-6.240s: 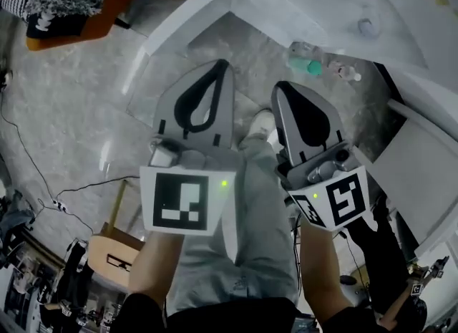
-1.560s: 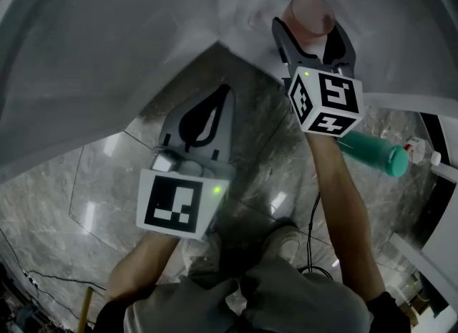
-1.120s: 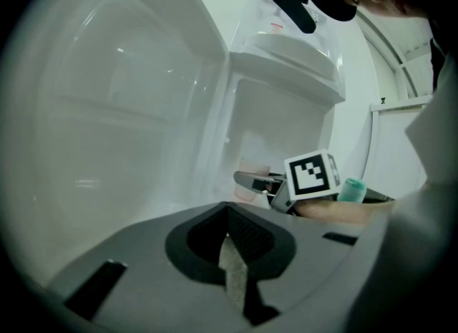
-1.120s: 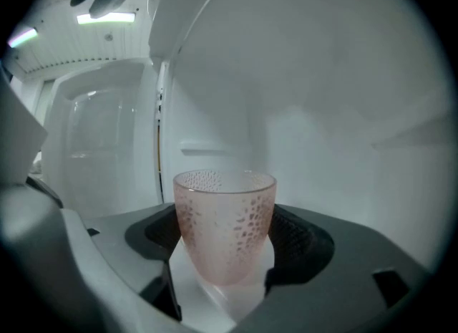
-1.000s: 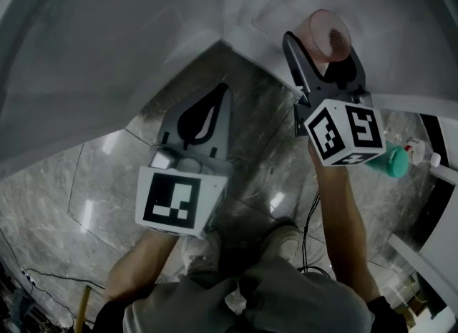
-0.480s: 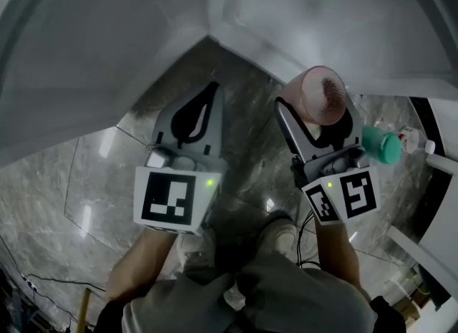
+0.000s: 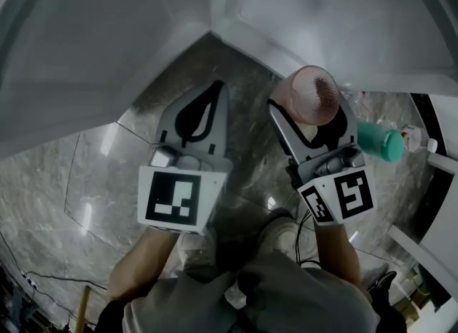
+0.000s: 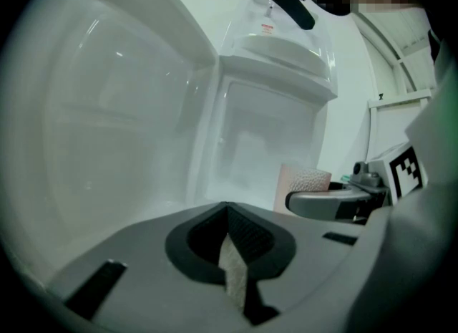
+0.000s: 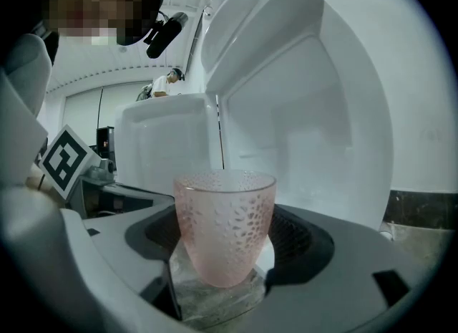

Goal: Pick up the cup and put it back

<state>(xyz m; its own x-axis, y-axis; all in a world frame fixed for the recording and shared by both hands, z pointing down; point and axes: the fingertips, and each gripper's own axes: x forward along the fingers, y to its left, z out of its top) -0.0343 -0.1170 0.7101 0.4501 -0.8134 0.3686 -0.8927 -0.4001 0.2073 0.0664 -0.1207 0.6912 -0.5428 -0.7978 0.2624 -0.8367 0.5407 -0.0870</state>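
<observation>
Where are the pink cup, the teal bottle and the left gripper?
pink cup [image 9: 224, 224]: right gripper view, patterned side wall.
teal bottle [image 7: 376, 139]: head view, body.
left gripper [image 7: 218, 87]: head view, closed jaw tips.

Grey marble floor [image 7: 107, 174] fills my head view, glossy, with tile seams cutting across it and light patches bouncing off. On the right a teal bottle [image 7: 379, 140] lies on its side on the floor, and just past it I see a small clear bottle [image 7: 424, 144], down flat too. A pale shoe [image 7: 275, 225] stands on the marble, low and central. Bottom left, a thin black cable [image 7: 43, 280] trails over the tiles. Up top, a white shelf [image 7: 308, 9].
</observation>
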